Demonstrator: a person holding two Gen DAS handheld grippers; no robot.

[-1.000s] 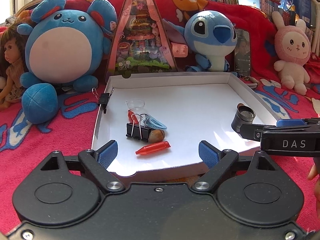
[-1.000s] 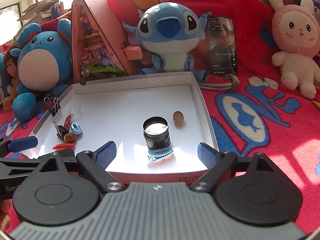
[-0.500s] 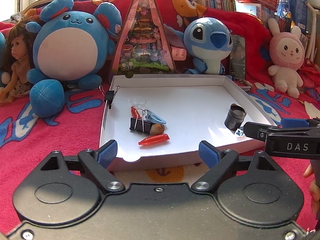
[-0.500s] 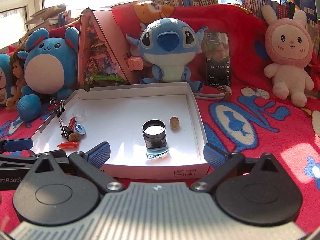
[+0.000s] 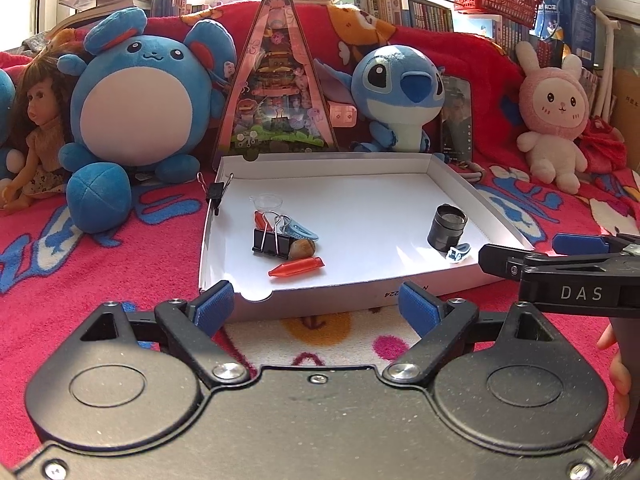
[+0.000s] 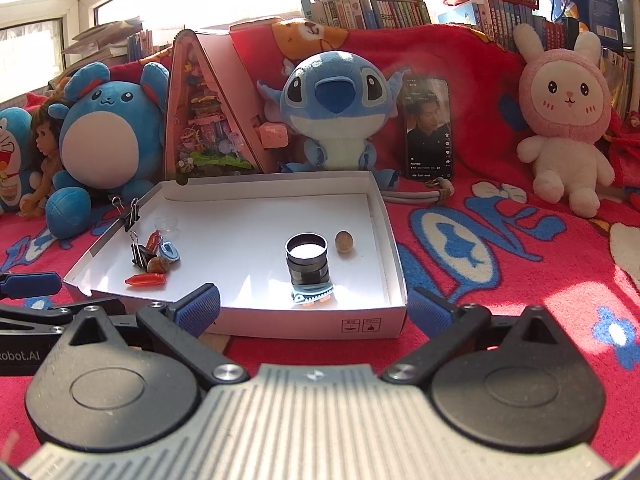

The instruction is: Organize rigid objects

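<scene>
A shallow white box (image 5: 452,176) (image 6: 394,264) lies on a red blanket. Inside on the left sit a black binder clip (image 5: 271,242) (image 6: 140,254), a brown nut (image 5: 303,249), an orange capsule (image 5: 297,268) (image 6: 146,279), a blue clip (image 5: 301,230) and a clear lid (image 5: 267,201). On the right stand a black lens (image 5: 447,227) (image 6: 307,258), a small shark clip (image 5: 458,251) (image 6: 312,292) and a round nut (image 6: 344,241). My left gripper (image 5: 316,307) is open just outside the box's near edge. My right gripper (image 6: 314,310) is open too, empty, at the near wall.
Plush toys stand behind the box: a blue mouse (image 5: 140,104), a blue alien (image 5: 400,92), a pink rabbit (image 5: 554,116). A doll (image 5: 36,128) sits far left. A triangular toy box (image 5: 276,80) and a phone (image 6: 428,128) lean at the back. Another binder clip (image 5: 216,192) grips the box's left wall.
Both grippers have drawn back from the box, so it looks smaller and farther. The right gripper's fingers have spread wider. The objects in the box have not moved.
</scene>
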